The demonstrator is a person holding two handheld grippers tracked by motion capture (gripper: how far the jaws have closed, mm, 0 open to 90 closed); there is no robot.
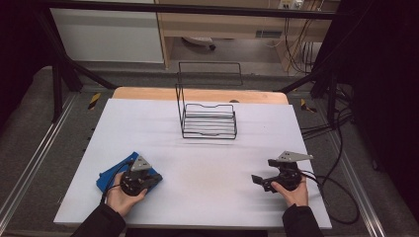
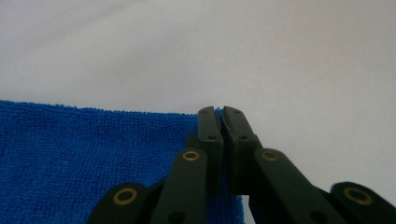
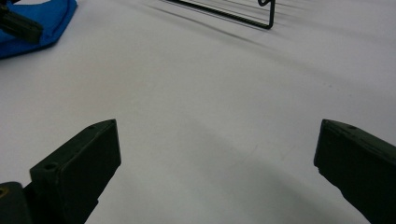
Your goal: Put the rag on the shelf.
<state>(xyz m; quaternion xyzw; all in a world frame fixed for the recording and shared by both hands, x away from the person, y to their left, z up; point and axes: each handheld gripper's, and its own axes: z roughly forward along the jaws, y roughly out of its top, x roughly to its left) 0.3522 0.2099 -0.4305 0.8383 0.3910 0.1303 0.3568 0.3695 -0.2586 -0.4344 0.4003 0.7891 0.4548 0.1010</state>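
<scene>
Under the left gripper (image 1: 154, 178), at the near left of the white table (image 1: 207, 148), a blue cloth (image 1: 109, 177) is seen lying flat. Its jaws are pressed together on the cloth's edge, a thin blue sliver being visible between the pads in the left gripper view, with the bulk of the cloth (image 2: 84, 158) spread to the left of the jaws and bare table beyond them. The cloth is judged to be light, soft and limp: no shape would be held once lifted, and the free part would be expected to hang and drag. Slipping is thought unlikely, since a looped, towel-like pile is shown. A hold at an edge or corner, as taken now, is judged the right one; a second pinch on a neighbouring corner would be needed for it to be kept spread. In colour it is a strong, even blue, with a straight far edge.

Farther right, beyond both tools, a black wire rack (image 1: 207, 121) is stood. At the near right, the right gripper (image 1: 263, 180) is held with its jaws spread wide over bare table, nothing between them.
</scene>
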